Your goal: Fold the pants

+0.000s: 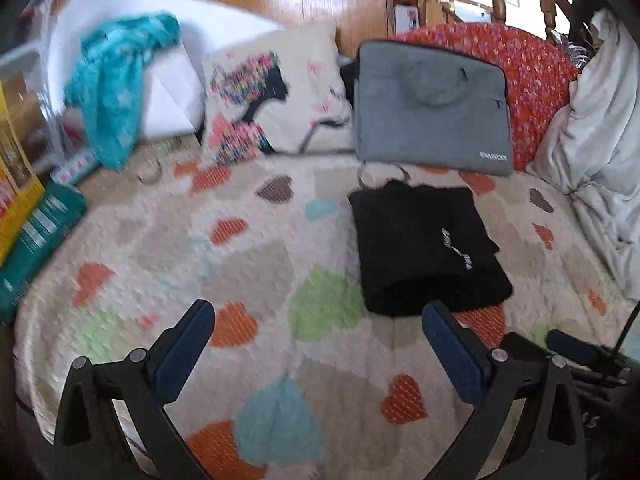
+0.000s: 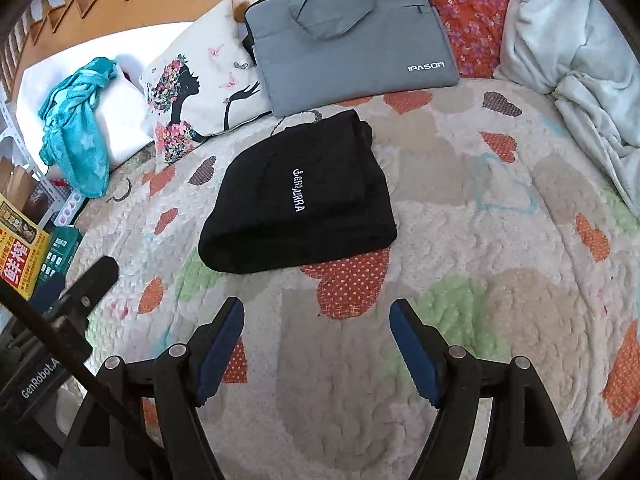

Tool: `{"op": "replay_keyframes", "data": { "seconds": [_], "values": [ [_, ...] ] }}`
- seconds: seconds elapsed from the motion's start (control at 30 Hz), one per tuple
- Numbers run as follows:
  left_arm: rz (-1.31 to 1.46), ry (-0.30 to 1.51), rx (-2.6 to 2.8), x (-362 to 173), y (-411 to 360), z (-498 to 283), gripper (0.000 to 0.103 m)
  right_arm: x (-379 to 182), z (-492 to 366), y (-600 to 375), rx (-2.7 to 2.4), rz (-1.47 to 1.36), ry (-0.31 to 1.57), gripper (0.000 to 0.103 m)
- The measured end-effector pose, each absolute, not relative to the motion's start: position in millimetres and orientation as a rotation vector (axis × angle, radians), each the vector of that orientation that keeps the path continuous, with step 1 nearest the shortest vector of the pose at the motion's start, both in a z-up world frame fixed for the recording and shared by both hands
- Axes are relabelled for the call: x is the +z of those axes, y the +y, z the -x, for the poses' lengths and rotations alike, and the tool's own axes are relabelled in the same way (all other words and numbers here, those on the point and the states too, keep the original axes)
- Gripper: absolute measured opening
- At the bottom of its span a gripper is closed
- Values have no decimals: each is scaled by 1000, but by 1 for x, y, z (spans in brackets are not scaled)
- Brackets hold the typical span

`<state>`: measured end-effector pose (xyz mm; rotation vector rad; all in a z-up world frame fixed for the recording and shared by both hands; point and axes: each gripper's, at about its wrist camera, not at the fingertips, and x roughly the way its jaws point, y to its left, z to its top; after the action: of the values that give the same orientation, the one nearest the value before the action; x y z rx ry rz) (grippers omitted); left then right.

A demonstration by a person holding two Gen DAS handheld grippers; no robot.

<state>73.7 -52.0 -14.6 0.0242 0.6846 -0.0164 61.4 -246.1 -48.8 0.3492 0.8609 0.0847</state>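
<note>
We judge the fold done: pants [image 2: 298, 200] lie folded on the quilt [image 2: 480, 240] ahead of both fingertips, so left gripper [image 1: 318, 320] and right gripper [image 2: 316, 316] gape wide, empty.

Heart-patterned quilted bed [image 2: 460, 280], folded black pants [image 2: 300, 200], grey laptop bag [image 2: 348, 40], cushion [image 2: 200, 92]

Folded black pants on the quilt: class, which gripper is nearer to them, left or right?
Left, narrowly. The left gripper sits just short of the folded black pants, one fingertip at their near edge. The right gripper faces them squarely, with quilt showing between.
</note>
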Motion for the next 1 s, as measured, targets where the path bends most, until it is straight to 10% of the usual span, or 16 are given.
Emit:
{"op": "replay_keyframes", "data": {
  "seconds": [1.0],
  "values": [
    [61,882,-103,-42,-57,-88,103,-77,-79,-230,94,-321,966,84]
  ]
}}
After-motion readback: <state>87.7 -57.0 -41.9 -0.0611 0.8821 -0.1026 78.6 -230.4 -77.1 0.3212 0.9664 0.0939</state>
